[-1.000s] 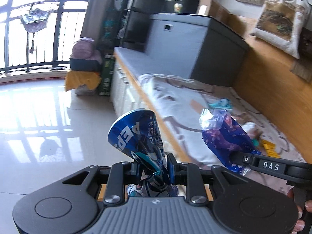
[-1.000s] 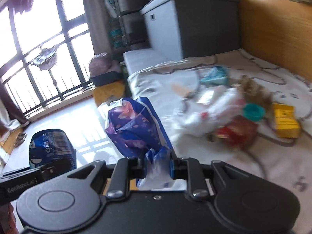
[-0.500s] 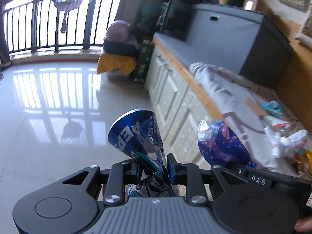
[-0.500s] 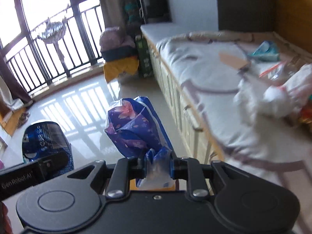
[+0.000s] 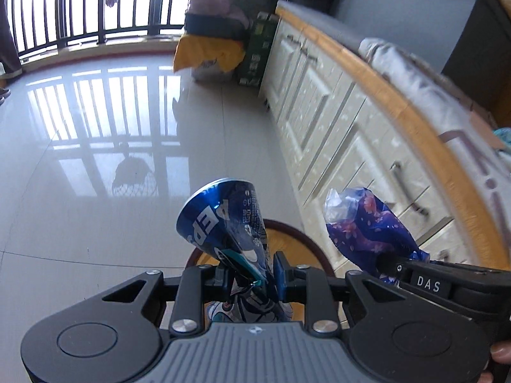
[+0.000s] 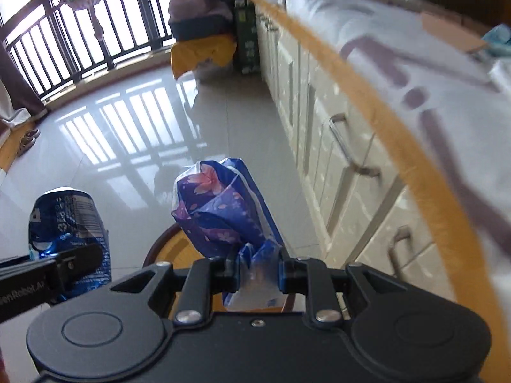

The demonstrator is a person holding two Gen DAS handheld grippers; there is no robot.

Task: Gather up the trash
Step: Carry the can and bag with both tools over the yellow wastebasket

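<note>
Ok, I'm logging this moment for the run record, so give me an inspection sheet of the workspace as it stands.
Surface: glossy tiled floor below both claws; a round wooden, dark-rimmed thing directly beneath, what it is cannot be told.
Job's things: crushed blue can; purple floral wrapper.
Clutter: yellow cloth over a bundle by the railing.
Grippers: left claw shut on the can; right claw shut on the wrapper.
Cables: nothing seen.
Surroundings: white drawer fronts under a wood-edged platform with a pale sheet; balcony railing.
</note>
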